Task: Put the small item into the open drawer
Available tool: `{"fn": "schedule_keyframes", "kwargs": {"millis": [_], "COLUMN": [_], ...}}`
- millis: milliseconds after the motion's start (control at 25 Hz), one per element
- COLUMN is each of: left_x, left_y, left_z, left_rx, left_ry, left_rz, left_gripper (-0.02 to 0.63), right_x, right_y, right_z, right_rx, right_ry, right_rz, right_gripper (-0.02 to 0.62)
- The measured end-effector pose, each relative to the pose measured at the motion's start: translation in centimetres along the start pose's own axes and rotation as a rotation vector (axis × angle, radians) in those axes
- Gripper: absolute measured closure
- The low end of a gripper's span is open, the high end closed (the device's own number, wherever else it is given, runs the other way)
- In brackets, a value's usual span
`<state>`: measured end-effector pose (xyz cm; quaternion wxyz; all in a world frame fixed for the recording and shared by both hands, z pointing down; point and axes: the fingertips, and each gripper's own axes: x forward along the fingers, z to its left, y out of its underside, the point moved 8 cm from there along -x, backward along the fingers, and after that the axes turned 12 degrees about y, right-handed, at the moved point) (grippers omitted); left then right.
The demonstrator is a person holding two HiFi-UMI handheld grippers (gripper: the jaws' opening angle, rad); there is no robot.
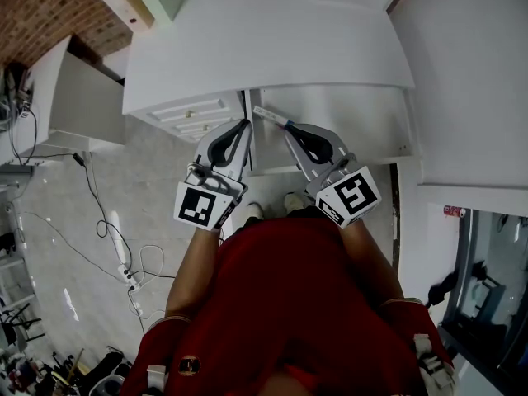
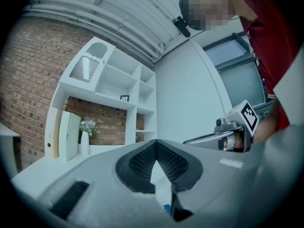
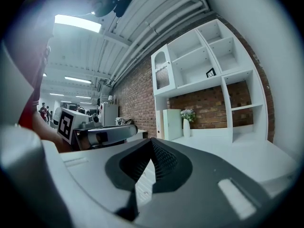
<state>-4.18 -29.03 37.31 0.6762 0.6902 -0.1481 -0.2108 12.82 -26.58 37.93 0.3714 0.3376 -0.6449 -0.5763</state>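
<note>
Right gripper: my jaws clenched on strip by its end.
Left gripper: my jaws clenched, seemingly empty.
Risk: end-held strip may pivot and fall outside drawer.

**Layout: 2 tongs at the open drawer**

Open drawer sits under the tabletop edge, right of a panelled front. Left tongs and right tongs are side by side before it. Small item is clamped in the right tongs and sticks out up-left over the drawer's left end. Floor with cables lies left. Shelf unit stands at the tabletop's back, vase at its foot.
</note>
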Motion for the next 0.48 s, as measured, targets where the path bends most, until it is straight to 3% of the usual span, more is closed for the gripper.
{"fn": "schedule_keyframes", "kwargs": {"millis": [480], "left_x": [-0.07], "left_y": [-0.25], "left_z": [-0.72], "left_rx": [0.007], "left_ry": [-0.002], "left_rz": [-0.005], "left_gripper": [0.607], "right_x": [-0.9], "right_y": [0.11], "right_z": [-0.28], "right_rx": [-0.009], "right_ry": [0.01], "right_rz": [0.003], "right_gripper": [0.584]}}
